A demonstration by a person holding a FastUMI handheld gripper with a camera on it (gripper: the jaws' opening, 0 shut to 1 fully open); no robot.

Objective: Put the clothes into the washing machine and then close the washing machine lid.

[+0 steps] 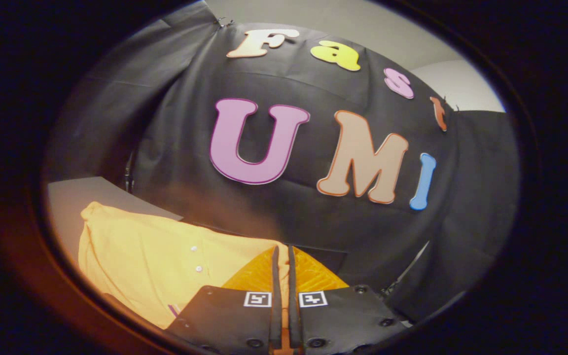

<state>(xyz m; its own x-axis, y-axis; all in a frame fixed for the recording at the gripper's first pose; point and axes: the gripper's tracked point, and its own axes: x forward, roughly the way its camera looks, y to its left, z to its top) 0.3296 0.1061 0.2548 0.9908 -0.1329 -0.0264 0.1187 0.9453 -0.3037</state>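
Dim booth, warm light on the shirt [156,261]; strong fisheye bending toward the rim, soft blur and orange tint there.

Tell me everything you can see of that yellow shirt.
The yellow shirt looks like soft knit cloth, polo-style, with a placket bearing two small pale buttons. It lies spread and loosely rumpled on a pale surface before the black cloth wall. The claw sits at its near edge, fingers nearly closed; a brighter orange ribbed patch flanks them. Whether they pinch the cloth is unclear.
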